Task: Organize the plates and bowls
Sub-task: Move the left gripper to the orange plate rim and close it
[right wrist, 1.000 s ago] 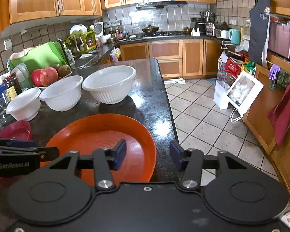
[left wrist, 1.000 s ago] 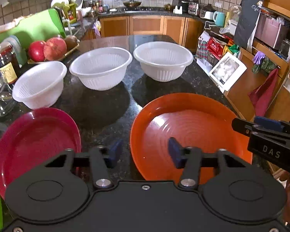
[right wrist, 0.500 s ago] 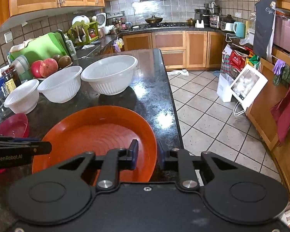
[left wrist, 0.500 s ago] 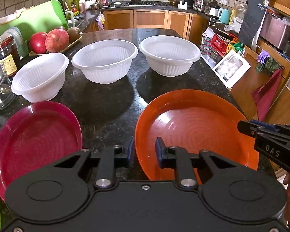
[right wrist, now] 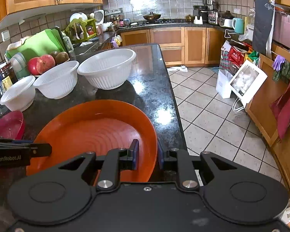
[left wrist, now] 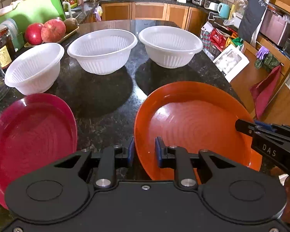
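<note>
An orange plate (left wrist: 193,123) lies on the dark granite counter (left wrist: 106,96). My left gripper (left wrist: 144,151) is shut on its left rim. My right gripper (right wrist: 148,153) is shut on its right rim (right wrist: 151,135). A red plate (left wrist: 29,133) lies to the left of the orange one. Three white bowls stand behind in a row: a small one (left wrist: 33,67) at left, a middle one (left wrist: 102,51) and a right one (left wrist: 170,45). The right gripper (left wrist: 268,135) shows at the right edge of the left wrist view.
A tray of apples and kiwis (left wrist: 46,31), jars (left wrist: 2,48) and a green board (left wrist: 29,13) line the counter's left side. The counter's right edge (right wrist: 174,104) drops to a tiled floor (right wrist: 212,116). A white box (right wrist: 247,81) and bags stand by the cabinets.
Both grippers closed from open onto opposite rims of the orange plate and moved slightly forward. The plate has stayed on the counter.
</note>
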`<state>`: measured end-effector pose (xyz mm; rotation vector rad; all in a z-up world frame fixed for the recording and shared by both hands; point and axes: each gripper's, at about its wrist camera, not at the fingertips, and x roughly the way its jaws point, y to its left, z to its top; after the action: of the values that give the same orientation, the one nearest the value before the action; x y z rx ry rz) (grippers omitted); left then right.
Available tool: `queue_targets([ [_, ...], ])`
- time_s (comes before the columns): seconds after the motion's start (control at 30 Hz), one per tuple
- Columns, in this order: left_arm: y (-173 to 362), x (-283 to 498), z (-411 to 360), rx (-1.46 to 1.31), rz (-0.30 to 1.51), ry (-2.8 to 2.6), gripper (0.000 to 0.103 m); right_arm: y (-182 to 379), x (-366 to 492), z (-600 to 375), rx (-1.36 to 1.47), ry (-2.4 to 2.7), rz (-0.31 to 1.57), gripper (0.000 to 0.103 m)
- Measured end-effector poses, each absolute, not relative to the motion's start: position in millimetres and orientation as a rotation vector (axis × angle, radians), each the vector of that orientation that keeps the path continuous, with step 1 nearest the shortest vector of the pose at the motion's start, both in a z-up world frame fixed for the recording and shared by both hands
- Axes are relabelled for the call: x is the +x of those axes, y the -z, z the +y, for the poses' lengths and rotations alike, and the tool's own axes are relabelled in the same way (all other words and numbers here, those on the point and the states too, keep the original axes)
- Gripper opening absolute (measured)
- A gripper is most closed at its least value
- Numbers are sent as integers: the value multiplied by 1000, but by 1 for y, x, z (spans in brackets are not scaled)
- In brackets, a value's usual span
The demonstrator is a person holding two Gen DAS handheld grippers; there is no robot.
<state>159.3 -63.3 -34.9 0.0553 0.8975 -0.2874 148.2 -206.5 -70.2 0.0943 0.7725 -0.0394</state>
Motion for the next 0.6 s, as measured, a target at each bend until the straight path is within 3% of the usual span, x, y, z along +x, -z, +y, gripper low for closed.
queue_targets([
  [0.5, 35, 160, -63, 35, 898, 281, 28, 75, 143, -207, 85, 19, 748, 26],
  [0.6, 35, 160, -63, 39, 900, 254, 16, 74, 142, -208, 95, 21, 750, 25],
])
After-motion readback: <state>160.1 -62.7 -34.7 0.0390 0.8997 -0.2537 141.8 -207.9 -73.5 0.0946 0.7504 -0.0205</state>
